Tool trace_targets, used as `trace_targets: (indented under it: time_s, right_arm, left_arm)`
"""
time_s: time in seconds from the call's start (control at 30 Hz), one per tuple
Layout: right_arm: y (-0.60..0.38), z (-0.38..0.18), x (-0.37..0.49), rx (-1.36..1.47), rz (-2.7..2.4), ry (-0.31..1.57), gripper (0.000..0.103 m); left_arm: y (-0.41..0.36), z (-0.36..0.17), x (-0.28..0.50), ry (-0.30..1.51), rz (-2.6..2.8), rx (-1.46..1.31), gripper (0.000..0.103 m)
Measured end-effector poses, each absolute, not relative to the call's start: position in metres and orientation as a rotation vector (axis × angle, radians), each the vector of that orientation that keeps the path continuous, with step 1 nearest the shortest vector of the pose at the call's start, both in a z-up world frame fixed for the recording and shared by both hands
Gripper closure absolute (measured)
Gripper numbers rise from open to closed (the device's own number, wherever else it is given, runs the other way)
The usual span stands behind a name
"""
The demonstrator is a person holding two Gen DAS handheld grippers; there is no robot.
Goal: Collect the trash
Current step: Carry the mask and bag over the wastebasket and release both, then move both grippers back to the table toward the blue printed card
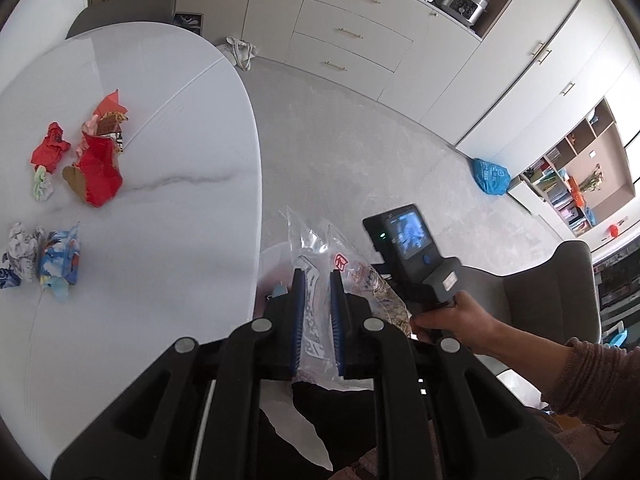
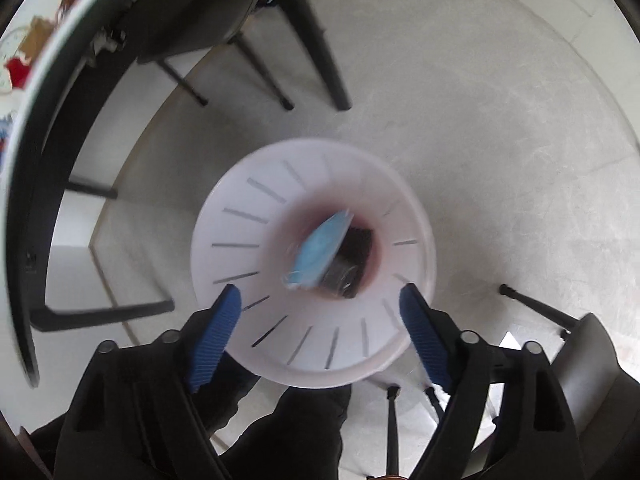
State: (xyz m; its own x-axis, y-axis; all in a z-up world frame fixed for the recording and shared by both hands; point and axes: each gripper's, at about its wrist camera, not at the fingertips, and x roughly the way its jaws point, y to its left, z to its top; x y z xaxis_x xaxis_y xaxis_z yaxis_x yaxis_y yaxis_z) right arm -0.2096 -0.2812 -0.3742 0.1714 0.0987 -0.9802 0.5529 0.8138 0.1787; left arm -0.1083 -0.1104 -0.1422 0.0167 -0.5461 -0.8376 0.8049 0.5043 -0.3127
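Left gripper (image 1: 317,312), seen from its own wrist camera, pinches a clear plastic wrapper (image 1: 320,276) printed with dark and red characters between its blue ribbed pads (image 1: 298,312), holding it out past the rim of the white marble-look table (image 1: 160,208). Just below the wrapper a sliver of the white bin (image 1: 272,260) shows beside the table edge. On the tabletop lie more scraps: a red crumpled wrapper (image 1: 98,172), a smaller red scrap (image 1: 50,150) next to it, a pale green wad (image 1: 43,186) and a blue-and-white crumpled packet (image 1: 56,260) nearer the camera. To the right, the person's right hand (image 1: 452,320) grips the handle of the right gripper (image 2: 320,320), whose small rear screen is lit. A blue plastic bag (image 1: 490,176) sits on the floor by the cabinets (image 1: 352,32).

From the right wrist camera, that gripper hangs with its jaws spread wide and nothing between them, directly over the white bin, which stands on the grey floor (image 2: 500,120) beside dark chair legs (image 2: 312,40). Inside the bin, blurred, lie a light blue face mask (image 2: 320,248) and something dark beneath it.
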Motion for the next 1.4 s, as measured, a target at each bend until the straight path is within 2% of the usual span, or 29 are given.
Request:
trace_targets:
  time_s: [0.17, 0.33, 0.37, 0.4, 0.47, 0.57, 0.67, 0.83, 1.13, 1.4]
  right_arm:
    - [-0.313, -0.312, -0.247, 0.531, -0.453, 1.259, 0.010]
    - [-0.337, -0.268, -0.278, 0.535, -0.510, 1.172, 0.009]
    - [-0.342, -0.263, -0.281, 0.536, -0.515, 1.166, 0.009]
    - [-0.344, -0.259, -0.285, 0.534, -0.521, 1.161, 0.009]
    - [-0.347, -0.256, -0.288, 0.533, -0.527, 1.156, 0.009]
    - [-0.349, -0.254, -0.292, 0.545, -0.526, 1.153, 0.009]
    - [-0.346, -0.249, -0.292, 0.552, -0.520, 1.140, 0.009]
    - [-0.333, -0.221, -0.285, 0.519, -0.493, 1.094, 0.009]
    - [-0.298, -0.160, -0.237, 0.408, -0.361, 0.998, 0.009]
    - [-0.243, -0.143, -0.169, 0.328, -0.192, 0.979, 0.009]
  left_arm:
    - [-0.136, -0.159, -0.123, 1.149, -1.075, 0.337, 0.090]
    - [-0.160, -0.186, -0.130, 1.215, -1.073, 0.376, 0.089]
    - [-0.163, -0.192, -0.130, 1.234, -1.074, 0.378, 0.082]
    - [-0.166, -0.197, -0.130, 1.249, -1.065, 0.383, 0.063]
    - [-0.168, -0.204, -0.131, 1.247, -1.034, 0.399, 0.041]
    - [-0.168, -0.206, -0.131, 1.246, -1.009, 0.409, 0.033]
    - [-0.165, -0.198, -0.126, 1.228, -0.984, 0.404, 0.031]
    - [-0.141, -0.170, -0.117, 1.163, -0.930, 0.353, 0.021]
    - [-0.058, -0.128, -0.077, 1.056, -0.718, 0.230, 0.021]
    - [0.025, -0.137, -0.035, 1.009, -0.542, 0.168, 0.021]
